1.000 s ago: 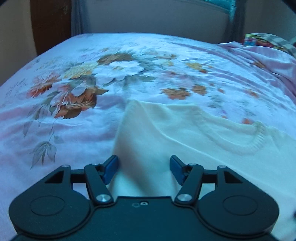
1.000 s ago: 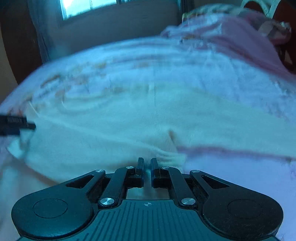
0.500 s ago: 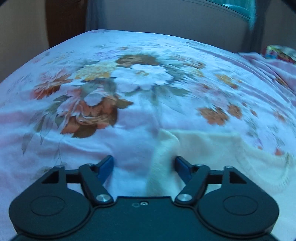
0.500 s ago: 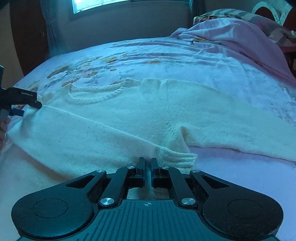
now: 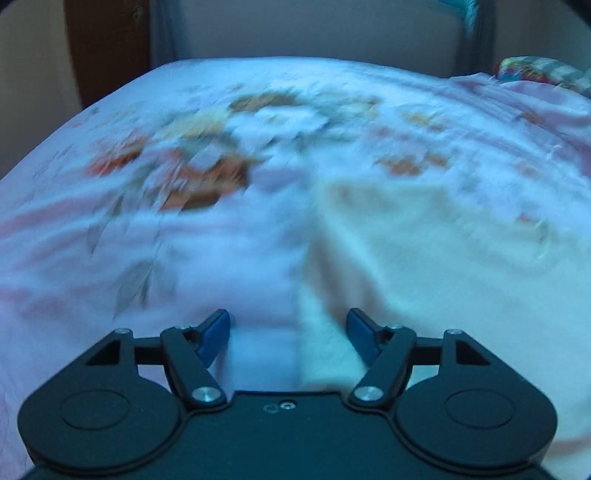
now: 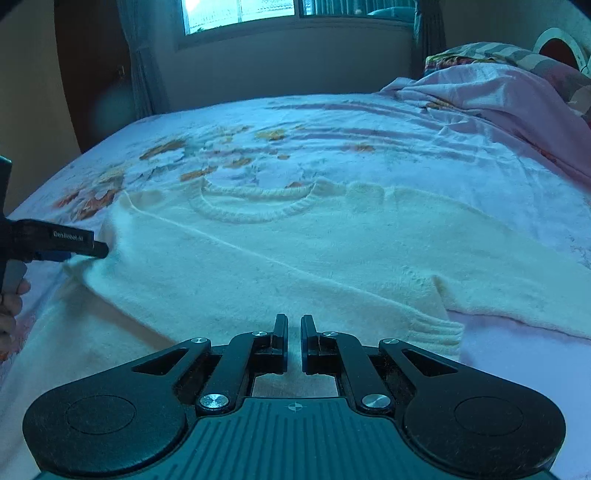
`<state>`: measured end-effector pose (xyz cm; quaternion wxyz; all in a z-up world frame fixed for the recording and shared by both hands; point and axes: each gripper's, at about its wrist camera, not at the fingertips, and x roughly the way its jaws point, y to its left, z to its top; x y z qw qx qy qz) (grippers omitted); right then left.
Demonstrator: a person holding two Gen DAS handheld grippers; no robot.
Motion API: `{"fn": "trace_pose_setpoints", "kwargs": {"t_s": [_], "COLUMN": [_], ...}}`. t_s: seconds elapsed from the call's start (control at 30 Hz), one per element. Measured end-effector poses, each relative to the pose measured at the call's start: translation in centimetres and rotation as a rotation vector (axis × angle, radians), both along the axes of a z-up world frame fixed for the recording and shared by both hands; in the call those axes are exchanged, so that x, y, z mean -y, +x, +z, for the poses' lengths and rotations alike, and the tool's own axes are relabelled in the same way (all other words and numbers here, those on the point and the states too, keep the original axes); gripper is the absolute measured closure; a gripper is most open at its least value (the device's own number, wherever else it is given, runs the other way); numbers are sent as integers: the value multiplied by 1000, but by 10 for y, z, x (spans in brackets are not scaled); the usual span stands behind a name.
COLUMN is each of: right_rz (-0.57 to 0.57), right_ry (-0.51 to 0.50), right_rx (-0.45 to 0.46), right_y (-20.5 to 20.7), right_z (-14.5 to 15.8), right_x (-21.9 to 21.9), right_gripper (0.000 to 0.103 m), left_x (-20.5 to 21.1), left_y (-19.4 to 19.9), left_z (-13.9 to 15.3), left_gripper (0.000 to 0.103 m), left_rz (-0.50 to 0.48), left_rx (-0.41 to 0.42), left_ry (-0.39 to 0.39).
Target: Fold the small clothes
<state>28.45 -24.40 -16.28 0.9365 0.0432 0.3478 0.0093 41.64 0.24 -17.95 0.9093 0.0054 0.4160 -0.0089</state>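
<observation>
A cream knit sweater (image 6: 295,258) lies flat on the floral bedsheet (image 6: 332,140), neckline at the far side and one sleeve (image 6: 517,284) stretched out to the right. My left gripper (image 5: 288,332) hovers at the sweater's left edge (image 5: 406,266) in a blurred view. Its jaws are closing, and the cloth's edge lies between the blue pads (image 5: 216,334) without being pressed. In the right wrist view the left gripper (image 6: 98,253) reaches the sweater's shoulder edge. My right gripper (image 6: 294,332) is shut just above the sweater's near part, left of the ribbed hem corner (image 6: 443,328). No cloth shows pinched in it.
A rumpled pink blanket (image 6: 498,103) and a colourful pillow (image 5: 535,72) are heaped at the bed's far right. A wall with a window (image 6: 240,14) stands behind the bed, and dark wooden furniture (image 6: 92,92) at the far left. A person's hand (image 6: 11,299) holds the left gripper.
The left gripper opened wider and shifted left, then back right, so the sweater's edge sits between its pads again. The right gripper slid left over the sweater, leaving the ribbed hem corner further right.
</observation>
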Motion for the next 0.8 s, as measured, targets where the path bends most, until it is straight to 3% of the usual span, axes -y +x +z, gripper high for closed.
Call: {"fn": "trace_pose_setpoints", "kwargs": {"t_s": [0.17, 0.23, 0.37, 0.5, 0.6, 0.73, 0.8], "right_rz": [-31, -35, -16, -13, -4, -9, -13], "right_ry": [-2, 14, -3, 36, 27, 26, 32], "right_rx": [-18, 31, -54, -27, -30, -35, -35], "right_y": [-4, -7, 6, -3, -6, -7, -7], "right_z": [-3, 5, -8, 1, 0, -2, -2], "right_x": [13, 14, 9, 9, 5, 0, -1], "right_gripper": [99, 99, 99, 99, 99, 99, 99], "left_x": [-21, -27, -10, 1, -6, -11, -7], "left_y": [-22, -31, -55, -82, -82, -58, -55], "left_z": [4, 15, 28, 16, 4, 3, 3], "left_gripper": [33, 42, 41, 41, 35, 36, 36], "left_rz": [40, 95, 4, -46, -8, 45, 26], "left_rx": [31, 54, 81, 70, 62, 62, 78], "left_ry": [-12, -43, -43, 15, 7, -16, -15]}}
